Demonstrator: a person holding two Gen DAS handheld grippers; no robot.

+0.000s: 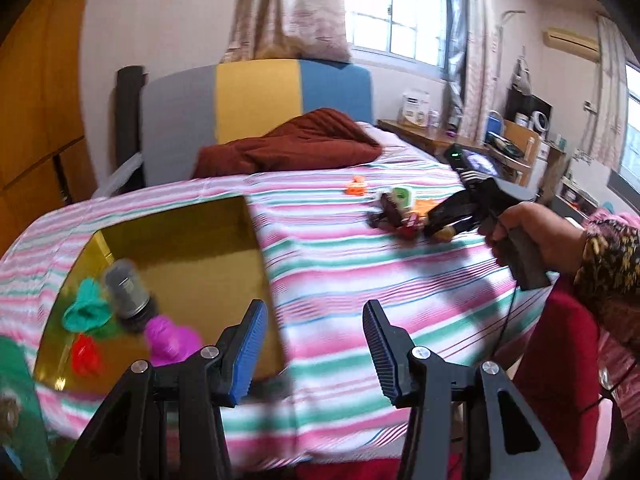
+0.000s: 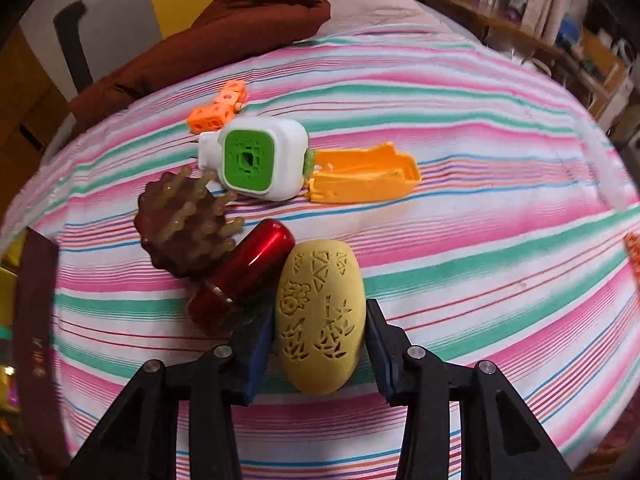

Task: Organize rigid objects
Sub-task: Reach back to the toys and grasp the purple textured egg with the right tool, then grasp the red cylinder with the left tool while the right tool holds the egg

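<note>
In the right wrist view, my right gripper (image 2: 320, 312) points steeply down at the striped bedsheet (image 2: 480, 240). Its blue pads sit against both sides of a yellow carved egg-shaped object (image 2: 320, 280). Just left of the egg lie a red metal cylinder (image 2: 248, 268) and a brown spiked brush (image 2: 184, 224). Further back are a white and green device (image 2: 256, 160), an orange plastic shell (image 2: 360, 178) and orange blocks (image 2: 220, 108). My left gripper (image 1: 314, 308) stands open and empty above the bed, right of a cardboard box (image 1: 208, 240) that holds several small toys, among them a grey cylinder (image 1: 126, 288).
A brown blanket (image 1: 288, 144) is bunched at the head of the bed below the grey, yellow and blue headboard (image 1: 256, 96). A person's hand (image 1: 536, 232) grips the right gripper's handle over the pile of objects. Cluttered shelves (image 1: 516, 136) stand on the right.
</note>
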